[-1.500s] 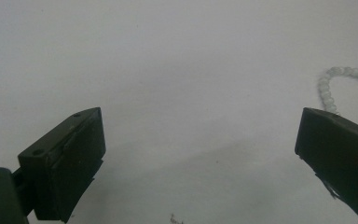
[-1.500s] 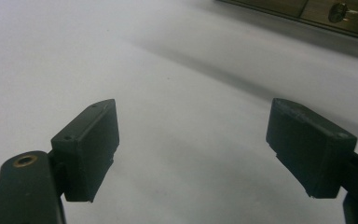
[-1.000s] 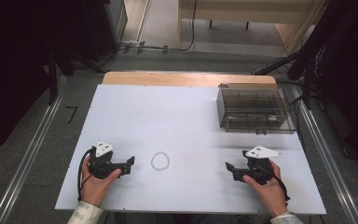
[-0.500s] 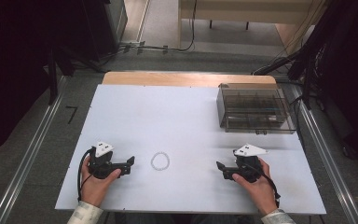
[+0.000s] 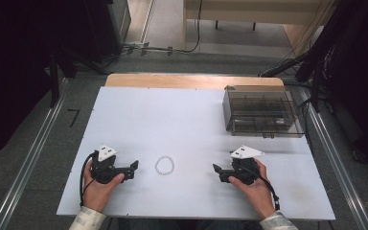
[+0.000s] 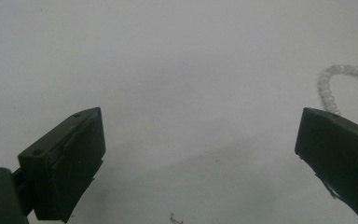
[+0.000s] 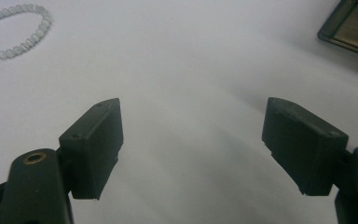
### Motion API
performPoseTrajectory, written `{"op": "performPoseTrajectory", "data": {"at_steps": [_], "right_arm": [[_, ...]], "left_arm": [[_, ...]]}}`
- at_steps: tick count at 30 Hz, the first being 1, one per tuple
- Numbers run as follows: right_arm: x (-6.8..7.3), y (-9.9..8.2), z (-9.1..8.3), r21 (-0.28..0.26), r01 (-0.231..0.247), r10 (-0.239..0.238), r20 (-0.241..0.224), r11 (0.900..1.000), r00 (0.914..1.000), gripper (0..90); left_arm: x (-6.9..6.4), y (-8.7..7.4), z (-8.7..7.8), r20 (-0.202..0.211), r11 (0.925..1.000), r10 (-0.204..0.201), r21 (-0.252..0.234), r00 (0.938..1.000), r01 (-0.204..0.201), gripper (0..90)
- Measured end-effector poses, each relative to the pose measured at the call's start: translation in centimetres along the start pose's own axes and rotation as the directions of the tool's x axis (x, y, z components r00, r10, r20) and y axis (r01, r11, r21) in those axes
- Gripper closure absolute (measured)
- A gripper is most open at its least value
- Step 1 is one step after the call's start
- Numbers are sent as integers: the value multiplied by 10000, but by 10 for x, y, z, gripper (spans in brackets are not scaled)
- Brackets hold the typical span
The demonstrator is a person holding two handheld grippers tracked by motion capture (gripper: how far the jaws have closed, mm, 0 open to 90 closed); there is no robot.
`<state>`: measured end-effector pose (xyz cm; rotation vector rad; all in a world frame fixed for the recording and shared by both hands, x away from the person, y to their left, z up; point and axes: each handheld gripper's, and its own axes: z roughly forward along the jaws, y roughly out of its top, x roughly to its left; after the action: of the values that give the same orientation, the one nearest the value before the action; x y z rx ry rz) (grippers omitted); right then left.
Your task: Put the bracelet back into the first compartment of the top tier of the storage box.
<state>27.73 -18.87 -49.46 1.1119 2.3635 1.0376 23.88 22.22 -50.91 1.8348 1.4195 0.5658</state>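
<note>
Here, bead bracelet [image 5: 165, 165] between both gaping grippers.

floor [image 5: 38, 139]: grey | table [image 5: 172, 115]: white | surroundings: dark, cables [image 5: 172, 48]

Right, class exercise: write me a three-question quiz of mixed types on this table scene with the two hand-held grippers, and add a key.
1. True or false: the left gripper is shut on the bead bracelet.
2. Multiple choice: the smoky clear box stands at the table's A) near left corner, B) far right part, C) centre.
3. Fill in: the bracelet lies on the white table ______ the two grippers.

Key
1. False: its jaws stand wide apart and the bracelet lies loose ahead of them.
2. B
3. between: the right gripper, also open, faces it from the other side.
</note>
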Motion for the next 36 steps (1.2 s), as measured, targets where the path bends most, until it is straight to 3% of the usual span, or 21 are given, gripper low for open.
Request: {"op": "performPoseTrajectory", "data": {"at_steps": [13, 36], "right_arm": [[28, 14, 23, 68, 482, -479, -283, 9988, 9984, 199], [58, 30, 55, 242, 802, -782, -754, 9965, 9941, 218]], "left_arm": [[-1, 0, 0, 47, 10000, 52, -19, 10000, -52, 22], [0, 0, -1, 48, 10000, 82, 18, 10000, -82, 22]]}}
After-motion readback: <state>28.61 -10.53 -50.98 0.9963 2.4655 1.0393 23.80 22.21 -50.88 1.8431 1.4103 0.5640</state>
